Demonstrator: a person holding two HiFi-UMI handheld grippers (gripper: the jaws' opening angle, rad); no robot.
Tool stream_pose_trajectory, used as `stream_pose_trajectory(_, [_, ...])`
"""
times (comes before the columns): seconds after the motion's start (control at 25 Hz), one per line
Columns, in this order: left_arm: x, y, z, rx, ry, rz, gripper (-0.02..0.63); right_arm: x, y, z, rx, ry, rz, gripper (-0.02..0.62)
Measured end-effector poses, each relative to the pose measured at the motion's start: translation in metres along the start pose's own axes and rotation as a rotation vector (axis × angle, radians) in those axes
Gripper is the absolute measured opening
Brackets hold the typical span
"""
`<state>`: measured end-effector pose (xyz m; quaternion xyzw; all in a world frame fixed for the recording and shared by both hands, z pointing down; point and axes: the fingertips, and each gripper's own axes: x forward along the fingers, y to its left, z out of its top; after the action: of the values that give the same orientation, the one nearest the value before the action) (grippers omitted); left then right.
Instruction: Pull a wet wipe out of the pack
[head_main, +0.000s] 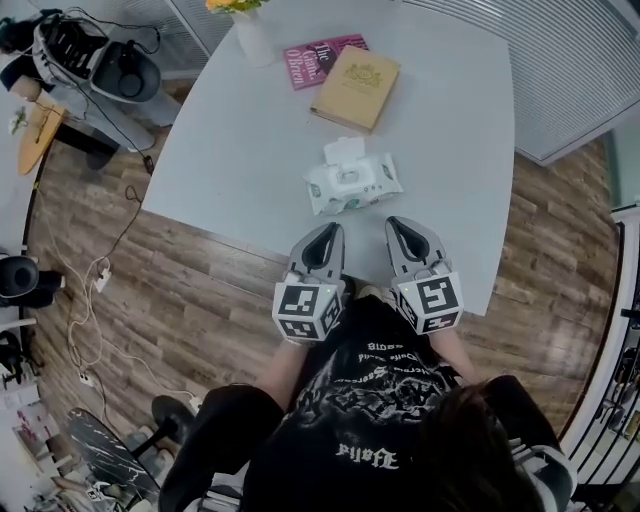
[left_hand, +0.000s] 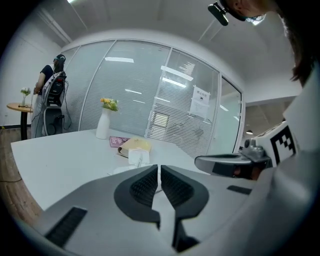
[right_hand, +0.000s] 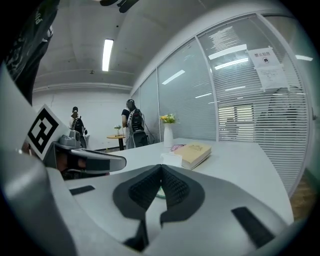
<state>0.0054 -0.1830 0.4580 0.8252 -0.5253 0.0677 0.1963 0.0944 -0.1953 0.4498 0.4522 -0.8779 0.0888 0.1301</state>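
Holds left claw (head_main: 326, 232) and right claw (head_main: 398, 224), both pinched shut on nothing, just this side of the wipe pack (head_main: 352, 185) lying on the surface (head_main: 230, 150), long side across, about as near one claw as the other.

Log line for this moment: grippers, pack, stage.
left gripper: shut, empty | right gripper: shut, empty | white-and-green plastic wet wipe pack: lid open, untouched, ahead of both | stage: wipe not yet pulled
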Motion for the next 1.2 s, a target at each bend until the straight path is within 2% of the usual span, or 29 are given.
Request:
stream_pose_trajectory(0.16, [0.025,0.005,0.009,0.007,0.021,-0.052,0.009,0.013,-0.015,0.007,-0.003,0.011,-0.029,-0.002])
stream_pose_trajectory(0.32, [0.050,0.014,0.016,0.031,0.036,-0.052,0.015,0.027,-0.028,0.014,-0.017,0.020,-0.050,-0.002])
stream_pose_trajectory(0.52, [0.083,0.019,0.011,0.088,0.114,-0.059,0.114,0.044,-0.034,0.017,-0.048,0.040,-0.050,-0.002])
stream_pose_trajectory(0.6, [0.096,0.023,0.009,0.116,0.132,-0.034,0.117,0.050,-0.037,0.017,-0.051,0.050,-0.048,-0.002])
stream_pose_trajectory(0.76, [0.121,0.043,0.009,0.175,0.149,0.074,0.116,0.062,-0.041,0.018,-0.050,0.058,-0.035,-0.002])
stream_pose_trajectory(0.92, [0.129,0.061,0.006,0.140,0.181,0.122,0.020,0.070,-0.041,0.018,-0.049,0.065,-0.020,-0.002])
stream_pose_trajectory(1.08, [0.124,0.072,0.004,0.051,0.184,0.111,0.008,0.077,-0.043,0.018,-0.036,0.065,-0.014,-0.002])
stream_pose_trajectory(1.2, [0.117,0.082,-0.002,0.019,0.199,0.122,0.006,0.083,-0.044,0.016,-0.038,0.077,-0.004,-0.002])
